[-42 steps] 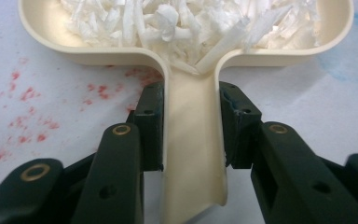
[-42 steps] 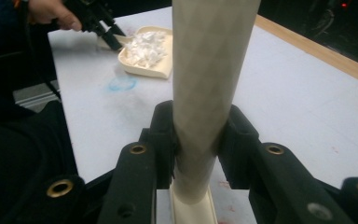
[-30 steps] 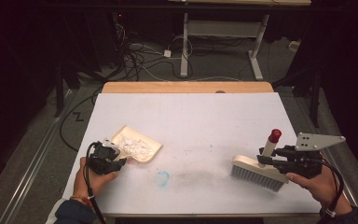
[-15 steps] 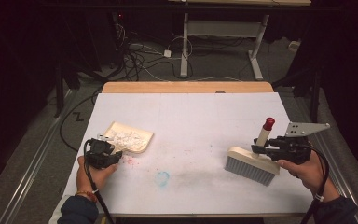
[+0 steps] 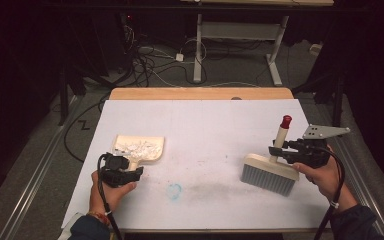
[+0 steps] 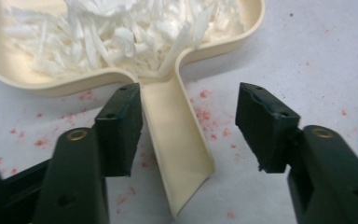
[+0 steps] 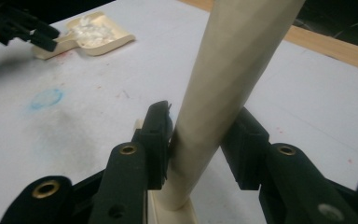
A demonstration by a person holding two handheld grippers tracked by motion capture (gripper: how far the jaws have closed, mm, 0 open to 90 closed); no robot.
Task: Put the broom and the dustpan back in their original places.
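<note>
Basically both grips are coming off at once. Dustpan (image 5: 139, 148) sits flat on the white table cover (image 5: 205, 125), left of centre, pan loaded with white shredded scraps (image 6: 121, 32); its handle (image 6: 177, 140) points back toward the person. Left gripper (image 5: 121, 173) has just been opening: in the left gripper view the jaws stand well apart, one pad right beside the handle's edge or just brushing it, the other clearly off it, so nothing is clamped. Half a second back the same gripper was closed on that handle, and the pan has ended up a little nearer the table's middle than a second ago. Brush (image 5: 270, 172) stands bristles-down on the right side, well apart from the pan, cream handle (image 7: 223, 93) rising at a tilt with a red cap (image 5: 285, 120). Right gripper (image 5: 286, 151) has also just been opening, but only slightly: handle is between the jaws, one pad looks against it, the other shows a thin gap, so I read it as letting go rather than holding. Judgement: scraps are collected, both tools are parked, sweep looks essentially finished. Faint grey smear and a blue ring mark (image 5: 174, 190) remain on the cover between them; no loose scraps visible there.
</note>
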